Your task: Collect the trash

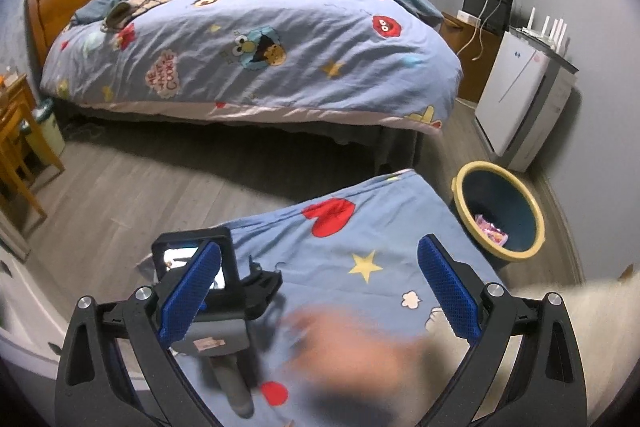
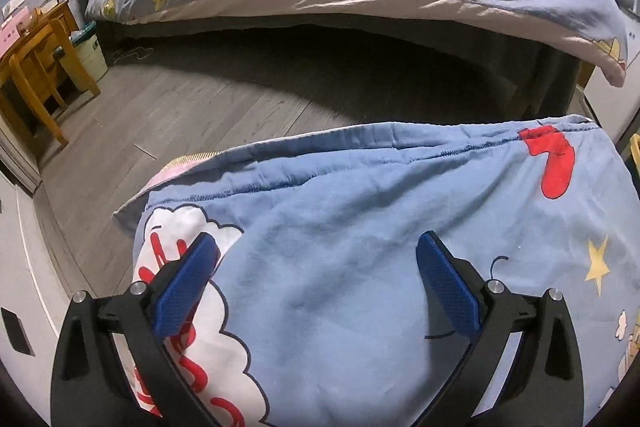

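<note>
Two grippers: left gripper (image 1: pixel 318 291) and right gripper (image 2: pixel 318 281), jaws of both spread wide, nothing between them. One bin (image 1: pixel 538 223) on the floor (image 1: pixel 120 187) beside the cloth-covered surface (image 1: pixel 360 227); one pink wrapper (image 1: pixel 491 230) inside. Blurred hand (image 1: pixel 352 359) in foreground, detail lost. One bed (image 1: pixel 256 47) beyond. Wooden chair (image 2: pixel 36 67) partly cut off.

Bin (image 1: pixel 500 215) mouth open, just off blanket's (image 1: pixel 360 247) right edge; bed (image 1: pixel 248 51) beyond, bare floor (image 2: pixel 192 107) btwn. Blurred hand (image 1: pixel 352 355) blocks near side.
</note>
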`<state>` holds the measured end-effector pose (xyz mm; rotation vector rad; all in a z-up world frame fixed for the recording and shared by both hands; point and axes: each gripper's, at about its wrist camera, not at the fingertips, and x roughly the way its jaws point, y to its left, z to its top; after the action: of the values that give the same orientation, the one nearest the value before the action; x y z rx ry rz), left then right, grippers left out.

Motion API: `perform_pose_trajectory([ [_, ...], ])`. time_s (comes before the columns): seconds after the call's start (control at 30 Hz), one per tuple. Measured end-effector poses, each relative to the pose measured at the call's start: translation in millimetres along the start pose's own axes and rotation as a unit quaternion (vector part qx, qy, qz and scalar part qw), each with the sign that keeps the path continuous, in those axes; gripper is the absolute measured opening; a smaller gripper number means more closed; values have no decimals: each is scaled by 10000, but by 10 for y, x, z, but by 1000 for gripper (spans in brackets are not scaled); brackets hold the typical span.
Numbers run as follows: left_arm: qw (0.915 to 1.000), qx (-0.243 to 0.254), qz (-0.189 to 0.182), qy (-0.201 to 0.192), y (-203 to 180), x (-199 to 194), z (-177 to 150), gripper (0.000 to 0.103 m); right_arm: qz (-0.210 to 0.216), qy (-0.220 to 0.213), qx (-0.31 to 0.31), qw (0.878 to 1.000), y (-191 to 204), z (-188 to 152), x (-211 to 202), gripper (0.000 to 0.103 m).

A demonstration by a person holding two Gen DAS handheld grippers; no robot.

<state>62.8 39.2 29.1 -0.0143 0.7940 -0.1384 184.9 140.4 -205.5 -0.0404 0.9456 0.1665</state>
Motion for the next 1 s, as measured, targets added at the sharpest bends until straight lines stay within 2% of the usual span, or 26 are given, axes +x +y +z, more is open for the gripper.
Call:
perform_pose_trajectory([
  [0.37, 9996, 199, 180, 99, -158, 158, 24, 98, 2, -3, 3, 10000, -51, -4, -27, 98],
  [0.5, 9997, 185, 143, 56, -203, 207, 20, 98, 3, -3, 3, 10000, -43, -3, -28, 98],
  [0.67, 9971, 620, 439, 0, -308, 267, -41, 98, 2, -3, 2, 10000, -52, -5, -30, 98],
  [0.7, 9971, 551, 516, 31, -291, 281, -44, 98, 2, -3, 2, 10000, -42, -3, -30, 98],
  [1.0, 9976, -197, 456, 491, -52, 361, -78, 98, 2, -2, 3, 10000, -37, -2, -34, 98],
])
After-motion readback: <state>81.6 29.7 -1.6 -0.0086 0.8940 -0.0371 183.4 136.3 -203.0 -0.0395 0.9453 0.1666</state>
